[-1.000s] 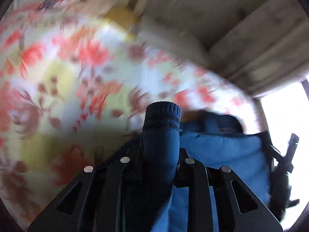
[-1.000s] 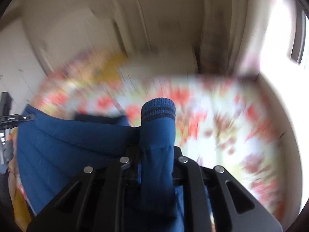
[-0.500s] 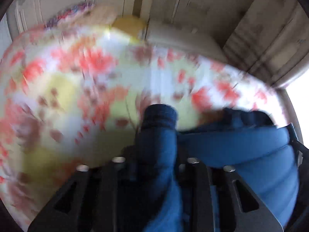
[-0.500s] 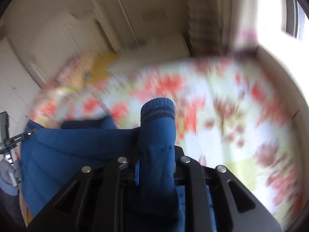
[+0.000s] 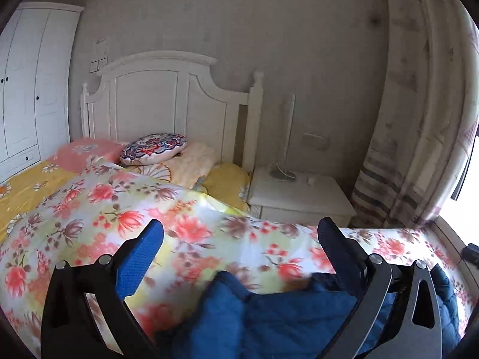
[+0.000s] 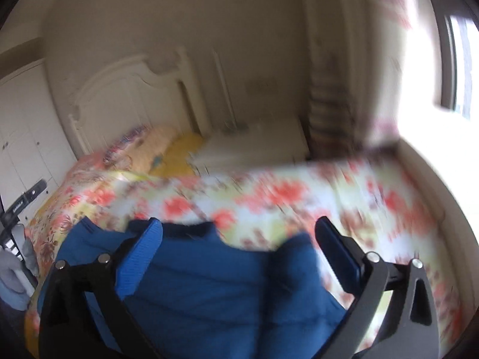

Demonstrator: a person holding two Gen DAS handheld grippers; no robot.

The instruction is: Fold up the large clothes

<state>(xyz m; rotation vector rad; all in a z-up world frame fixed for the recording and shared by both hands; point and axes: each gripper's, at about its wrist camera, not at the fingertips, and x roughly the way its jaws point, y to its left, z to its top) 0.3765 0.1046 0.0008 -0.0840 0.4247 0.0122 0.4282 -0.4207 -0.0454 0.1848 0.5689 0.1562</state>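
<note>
A blue quilted jacket (image 5: 269, 314) lies on the floral bedspread (image 5: 185, 227), low in both wrist views. My left gripper (image 5: 239, 236) hovers above its edge, jaws opening wide, nothing pressed between the blue pads (image 5: 137, 257). In the right wrist view the jacket (image 6: 215, 287) fills the lower middle. My right gripper (image 6: 239, 236) hangs over it with jaws opening wide too; the fabric lies below them, untouched by the pads (image 6: 140, 257). At that view's left edge the other handheld gripper (image 6: 18, 209) shows. This view is motion-blurred.
A white headboard (image 5: 161, 101) and several pillows (image 5: 152, 149) stand at the bed's far end. A white nightstand (image 5: 296, 191) with a lamp sits to the right, then a striped curtain (image 5: 413, 137) and bright window. A white wardrobe (image 5: 27, 95) is at left.
Both grippers were shut on the jacket's ribbed cuffs; both have let go and opened wide. Both have lifted and tilted up, so the headboard and wall now show.
</note>
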